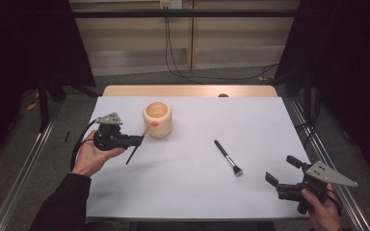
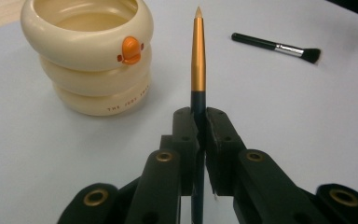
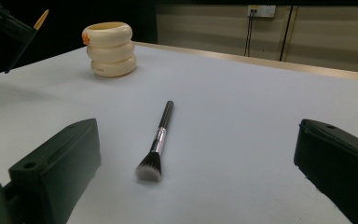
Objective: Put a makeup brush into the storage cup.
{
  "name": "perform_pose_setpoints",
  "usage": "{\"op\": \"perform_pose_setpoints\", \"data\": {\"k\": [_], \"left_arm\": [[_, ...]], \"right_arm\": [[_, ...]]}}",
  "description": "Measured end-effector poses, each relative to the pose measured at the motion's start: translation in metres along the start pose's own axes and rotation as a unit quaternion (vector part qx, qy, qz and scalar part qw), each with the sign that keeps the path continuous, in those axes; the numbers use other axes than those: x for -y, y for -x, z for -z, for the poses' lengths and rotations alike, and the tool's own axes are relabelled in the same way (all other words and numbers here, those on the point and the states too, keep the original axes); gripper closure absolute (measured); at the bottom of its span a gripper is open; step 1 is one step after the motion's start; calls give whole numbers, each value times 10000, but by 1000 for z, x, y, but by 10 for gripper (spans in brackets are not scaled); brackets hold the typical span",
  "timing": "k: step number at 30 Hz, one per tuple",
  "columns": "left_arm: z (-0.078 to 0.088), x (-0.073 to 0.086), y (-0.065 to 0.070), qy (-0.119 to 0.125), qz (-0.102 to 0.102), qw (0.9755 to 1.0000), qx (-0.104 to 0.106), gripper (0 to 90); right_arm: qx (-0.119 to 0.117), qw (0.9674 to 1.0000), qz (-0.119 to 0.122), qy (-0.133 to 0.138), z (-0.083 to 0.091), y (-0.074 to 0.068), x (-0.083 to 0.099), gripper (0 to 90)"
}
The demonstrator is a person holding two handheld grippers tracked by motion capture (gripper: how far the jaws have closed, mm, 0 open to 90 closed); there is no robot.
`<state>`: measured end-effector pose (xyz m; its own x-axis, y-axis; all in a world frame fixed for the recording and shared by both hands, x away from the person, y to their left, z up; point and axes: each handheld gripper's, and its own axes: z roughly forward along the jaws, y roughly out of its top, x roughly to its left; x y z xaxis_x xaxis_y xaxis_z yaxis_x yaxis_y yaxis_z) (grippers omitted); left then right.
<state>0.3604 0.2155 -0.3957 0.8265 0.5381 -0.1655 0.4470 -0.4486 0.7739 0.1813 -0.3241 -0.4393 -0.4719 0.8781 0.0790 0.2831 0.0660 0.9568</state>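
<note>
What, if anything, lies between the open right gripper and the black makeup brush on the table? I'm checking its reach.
Nothing visible: the black makeup brush lies alone on bare table ahead of the right gripper, whose jaws stand wide apart. The cream holder stands well beyond it.

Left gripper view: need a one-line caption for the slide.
Left gripper clamps a slim gold-and-dark brush upright beside the cream ringed holder; a black makeup brush lies on the white table.

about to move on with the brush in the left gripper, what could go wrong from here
The left gripper pinches the thin brush at one narrow spot, so it may pivot or slip. Its tip stands close beside the cream holder; a misjudged approach could hit the rim and nudge the holder. The right gripper is open near the black brush and could knock it.
</note>
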Motion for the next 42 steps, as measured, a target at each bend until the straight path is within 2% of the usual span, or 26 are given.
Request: {"op": "perform_pose_setpoints", "data": {"k": [2,4,7,8,9,10,11,12,14,15,18,20,21,22,23,24,26,28,29,31,32,36,38,39,40,42], "left_arm": [[0,1,-1,47,54,10000,25,834],[1,3,0,206,85,9996,-174,834],[3,5,1,488,135,9985,-218,834],[5,6,1,601,67,9976,-346,834],[5,6,2,704,99,9969,-342,834],[5,6,2,704,99,9969,-342,834],[6,6,3,782,101,9960,-430,835],[6,7,4,846,80,9955,-408,835],[7,8,6,1107,70,9925,-512,834],[7,8,6,1107,70,9925,-512,834],[9,9,9,1271,87,9900,-608,834],[9,9,10,1404,138,9887,-515,834],[10,10,11,1428,144,9879,-595,834],[10,10,12,1461,97,9876,-575,834],[10,10,15,1478,92,9867,-667,834],[11,11,18,1602,117,9849,-650,834],[11,11,18,1658,98,9842,-611,834],[11,12,21,1727,132,9827,-653,834],[10,13,23,1786,86,9815,-685,835],[9,13,23,1809,95,9809,-704,835],[9,12,24,1906,160,9791,-688,834],[9,11,23,1976,193,9782,-613,835],[9,10,23,1999,207,9772,-683,835],[9,9,22,2043,217,9767,-617,835],[10,8,22,2007,224,9769,-698,835],[9,7,21,2001,229,9770,-703,835]], "right_arm": [[-1,10000,13,5,0,0,0,0],[2,10000,-4,7,0,0,0,0],[-5,10000,11,17,0,0,0,0],[-5,10000,1,14,0,0,0,0],[-7,10000,1,14,0,0,0,0],[-7,10000,1,14,0,0,0,0],[-4,10000,7,20,0,0,0,0],[-4,10000,7,20,0,0,0,0],[-5,10000,11,19,0,0,0,0],[5,10000,-1,24,0,0,0,0],[-3,10000,11,17,0,0,0,0],[-5,10000,9,17,0,0,0,0],[-3,10000,9,19,0,0,0,0],[-2,10000,10,20,0,0,0,0],[-8,10000,9,22,0,0,0,0],[-7,10000,8,23,0,0,0,0],[7,10000,2,26,0,0,0,0],[6,10000,2,29,0,0,0,0],[5,10000,2,30,0,0,0,0],[3,10000,1,29,0,0,0,0],[8,10000,2,32,0,0,0,0],[2,10000,-4,28,0,0,0,0],[32,10000,28,60,0,0,0,0],[62,10000,43,64,0,0,0,0],[64,10000,44,59,0,0,0,0],[53,9999,57,90,1,0,0,0]]}}
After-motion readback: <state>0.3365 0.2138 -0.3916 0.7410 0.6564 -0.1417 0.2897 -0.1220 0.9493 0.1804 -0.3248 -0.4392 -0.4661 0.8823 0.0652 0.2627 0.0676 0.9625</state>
